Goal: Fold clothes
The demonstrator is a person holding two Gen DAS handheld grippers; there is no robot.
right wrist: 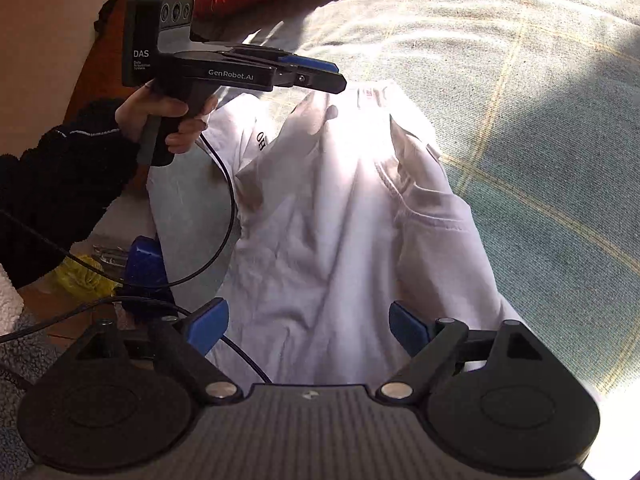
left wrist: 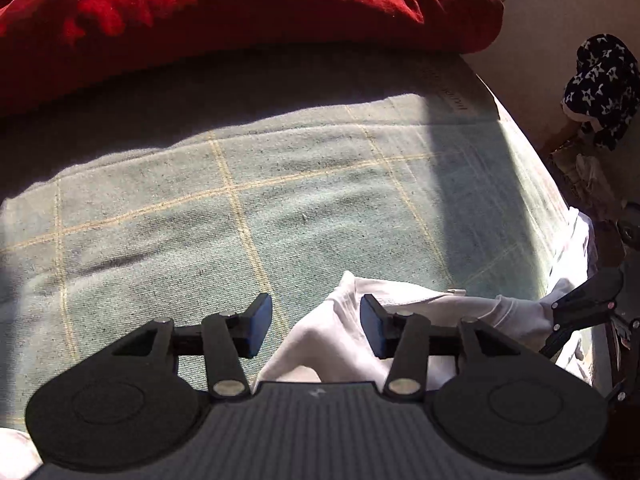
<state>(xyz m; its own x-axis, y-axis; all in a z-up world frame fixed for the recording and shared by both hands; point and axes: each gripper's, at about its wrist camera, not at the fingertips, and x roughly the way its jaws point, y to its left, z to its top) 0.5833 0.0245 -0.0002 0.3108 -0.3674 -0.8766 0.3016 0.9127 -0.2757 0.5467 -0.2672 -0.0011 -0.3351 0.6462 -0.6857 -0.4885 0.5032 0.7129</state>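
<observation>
A white shirt point(right wrist: 328, 220) lies crumpled on a grey-green checked blanket point(right wrist: 540, 140), near the bed's edge. My right gripper point(right wrist: 308, 326) is open over the near end of the shirt, blue pads wide apart with cloth beneath the gap. In the left wrist view my left gripper point(left wrist: 316, 326) is open as well, and a raised fold of the white shirt point(left wrist: 332, 344) sits between its pads without being pinched. From the right wrist view, the left gripper point(right wrist: 324, 74) hovers just above the shirt's far end, held by a hand point(right wrist: 160, 116).
Red bedding point(left wrist: 240, 12) is heaped along the far side of the blanket point(left wrist: 240, 200). A dark star-patterned cloth point(left wrist: 600, 88) hangs beyond the bed's right edge. A black sleeve point(right wrist: 60, 184), cables point(right wrist: 224, 220), a blue object point(right wrist: 146, 260) and a yellow bag point(right wrist: 80, 276) sit off the bed.
</observation>
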